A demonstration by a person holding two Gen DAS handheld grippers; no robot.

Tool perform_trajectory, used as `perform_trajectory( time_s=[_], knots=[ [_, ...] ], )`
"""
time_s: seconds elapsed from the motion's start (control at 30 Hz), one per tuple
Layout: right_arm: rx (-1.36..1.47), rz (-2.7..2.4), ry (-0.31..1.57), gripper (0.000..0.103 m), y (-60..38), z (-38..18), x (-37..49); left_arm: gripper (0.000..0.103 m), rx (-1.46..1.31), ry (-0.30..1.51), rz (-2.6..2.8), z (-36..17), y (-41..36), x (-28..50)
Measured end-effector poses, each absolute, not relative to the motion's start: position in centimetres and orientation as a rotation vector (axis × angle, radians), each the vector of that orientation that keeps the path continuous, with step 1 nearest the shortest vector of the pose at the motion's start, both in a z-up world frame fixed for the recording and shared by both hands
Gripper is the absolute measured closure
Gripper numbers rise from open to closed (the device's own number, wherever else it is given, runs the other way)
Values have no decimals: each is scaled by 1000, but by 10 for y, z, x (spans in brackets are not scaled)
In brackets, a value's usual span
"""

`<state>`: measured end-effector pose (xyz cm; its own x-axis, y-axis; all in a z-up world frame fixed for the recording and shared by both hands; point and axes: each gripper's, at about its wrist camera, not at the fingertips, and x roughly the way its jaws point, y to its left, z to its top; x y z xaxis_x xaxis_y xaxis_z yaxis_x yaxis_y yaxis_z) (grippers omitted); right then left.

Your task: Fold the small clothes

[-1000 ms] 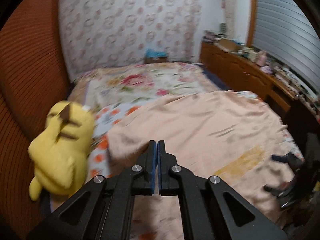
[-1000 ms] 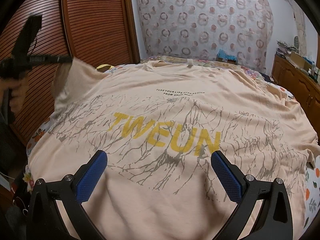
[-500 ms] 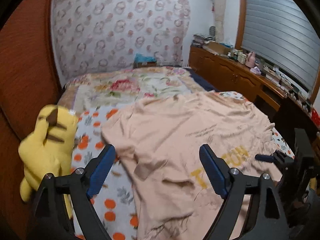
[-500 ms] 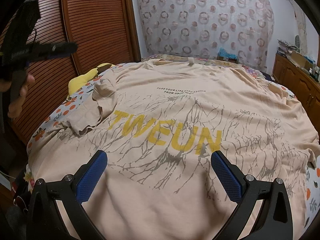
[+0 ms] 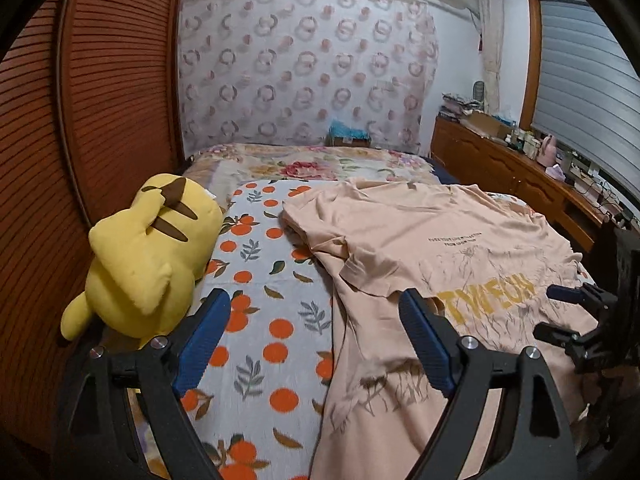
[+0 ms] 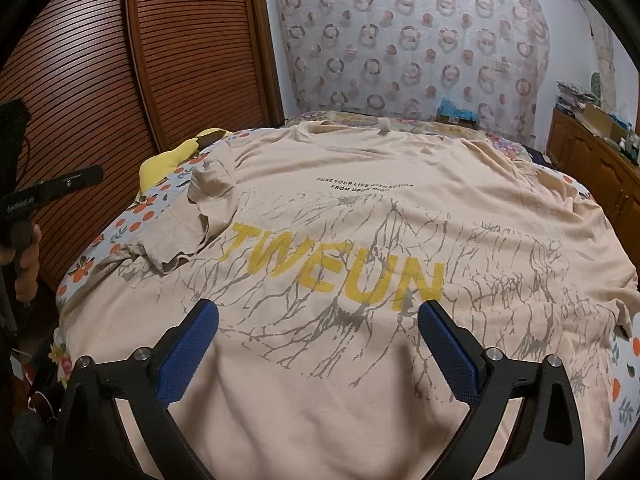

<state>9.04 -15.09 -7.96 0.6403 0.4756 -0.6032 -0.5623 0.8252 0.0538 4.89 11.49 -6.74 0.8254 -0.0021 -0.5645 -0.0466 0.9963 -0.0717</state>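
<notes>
We see the peach T-shirt [image 6: 360, 248] spread print-up over the bed [image 5: 264, 280], 1 sleeve [image 6: 192, 224] folded in over the body. Left gripper [image 5: 316, 344] hovers with jaws spread, nothing between them, above the shirt's side edge where bare orange-print sheet runs clear to the yellow plush toy [image 5: 148, 252]. Right gripper [image 6: 318, 354] hovers over the hem; its jaws have just narrowed slightly, yet stand wide, gripping nothing. Wooden slatted doors [image 6: 120, 80] close the left side.
</notes>
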Motion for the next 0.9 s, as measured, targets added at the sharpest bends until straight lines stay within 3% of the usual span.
perform_trajectory(
  time_s=[0.37, 0.63, 0.77, 0.9],
  knots=[
    [-208, 776, 577, 9, -116, -30, 94, 16, -79, 582, 13, -65, 107, 32],
    [-267, 885, 597, 40, -49, -30, 133, 16, -92, 588, 44, -70, 117, 26],
    [-332, 902, 626, 47, -3, -43, 152, 16, -96, 595, 44, -75, 120, 25],
    [-419, 878, 637, 47, 31, -60, 171, 16, -105, 600, 44, -80, 122, 25]
  ],
)
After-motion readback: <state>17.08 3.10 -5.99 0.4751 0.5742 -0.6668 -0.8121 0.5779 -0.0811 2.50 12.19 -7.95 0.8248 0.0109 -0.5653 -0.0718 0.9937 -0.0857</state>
